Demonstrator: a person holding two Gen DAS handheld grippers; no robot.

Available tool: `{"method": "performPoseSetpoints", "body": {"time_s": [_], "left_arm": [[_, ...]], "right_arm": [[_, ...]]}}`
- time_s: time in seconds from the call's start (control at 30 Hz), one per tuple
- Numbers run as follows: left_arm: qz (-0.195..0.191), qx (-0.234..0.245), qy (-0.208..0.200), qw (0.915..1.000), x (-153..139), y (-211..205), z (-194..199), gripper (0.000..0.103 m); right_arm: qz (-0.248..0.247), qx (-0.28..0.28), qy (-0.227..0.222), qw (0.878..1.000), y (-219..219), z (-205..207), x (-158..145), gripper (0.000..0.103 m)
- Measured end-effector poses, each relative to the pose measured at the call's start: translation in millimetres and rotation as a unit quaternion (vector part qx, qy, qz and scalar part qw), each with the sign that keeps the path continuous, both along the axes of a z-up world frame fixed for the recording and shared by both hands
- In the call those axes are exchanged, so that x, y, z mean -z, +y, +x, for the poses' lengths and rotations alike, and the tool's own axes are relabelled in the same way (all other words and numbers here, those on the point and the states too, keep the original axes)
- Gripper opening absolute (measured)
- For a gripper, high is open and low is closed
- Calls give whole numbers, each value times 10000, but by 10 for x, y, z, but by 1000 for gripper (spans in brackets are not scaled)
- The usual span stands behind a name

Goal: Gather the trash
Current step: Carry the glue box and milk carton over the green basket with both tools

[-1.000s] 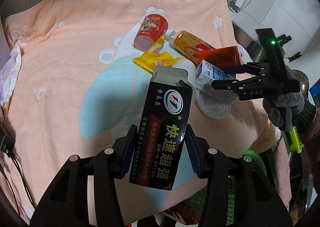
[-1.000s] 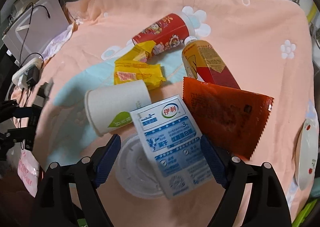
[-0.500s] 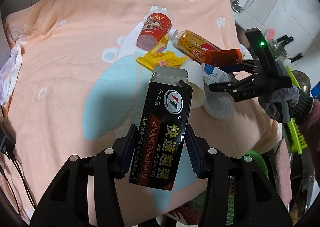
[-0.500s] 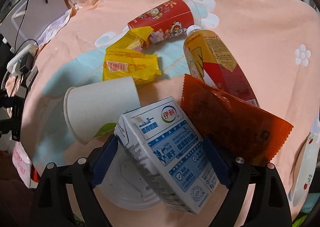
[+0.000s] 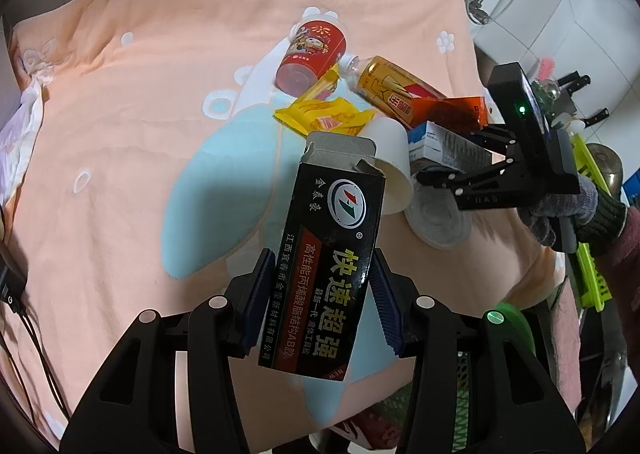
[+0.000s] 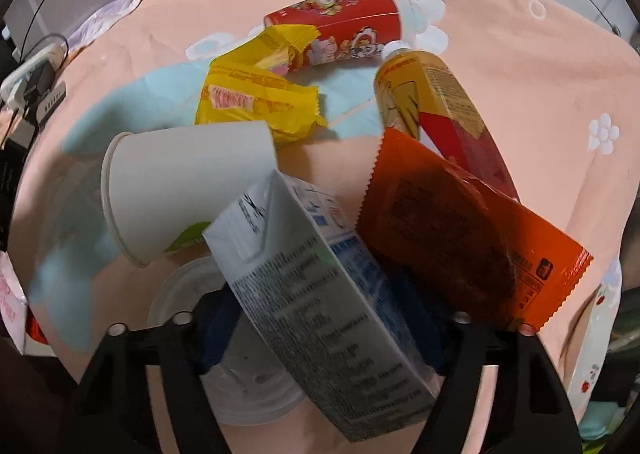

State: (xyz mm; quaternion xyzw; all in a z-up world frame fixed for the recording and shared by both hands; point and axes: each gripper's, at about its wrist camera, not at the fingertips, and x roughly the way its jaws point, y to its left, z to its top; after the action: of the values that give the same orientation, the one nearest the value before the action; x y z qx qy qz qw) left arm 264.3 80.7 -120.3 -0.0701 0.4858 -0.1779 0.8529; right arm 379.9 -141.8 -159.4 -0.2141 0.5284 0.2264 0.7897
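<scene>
A soft, matt fleece blanket [image 5: 140,102] covers the table. The black box [image 5: 328,274] is glossy printed cardboard with a raw grey flap at its open far end. The paper cup [image 6: 180,182] looks smooth and matt white. The milk carton [image 6: 320,294] is coated card with a slight sheen. Shiny crinkled plastic film makes up the orange packet [image 6: 448,238] and the yellow wrappers [image 6: 256,102]. The bottle [image 6: 432,102] is clear plastic under a glossy label. The red can [image 6: 344,26] looks smooth and glossy.

A peach blanket [image 5: 140,94] is showing white flowers around a pale-blue patch; beside that patch, yellow wrappers [image 6: 256,102] are gleaming.
</scene>
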Motion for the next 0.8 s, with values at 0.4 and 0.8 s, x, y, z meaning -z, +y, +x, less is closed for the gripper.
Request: {"method": "performPoseSetpoints", "body": {"time_s": [0.4, 0.8], "left_arm": [[-54, 136, -131, 9998, -78, -120, -80, 48], [-165, 381, -289, 9987, -231, -452, -403, 48]], "right_arm": [[555, 653, -433, 9954, -216, -243, -402, 42], [1248, 1128, -775, 9827, -460, -1024, -876, 40]]}}
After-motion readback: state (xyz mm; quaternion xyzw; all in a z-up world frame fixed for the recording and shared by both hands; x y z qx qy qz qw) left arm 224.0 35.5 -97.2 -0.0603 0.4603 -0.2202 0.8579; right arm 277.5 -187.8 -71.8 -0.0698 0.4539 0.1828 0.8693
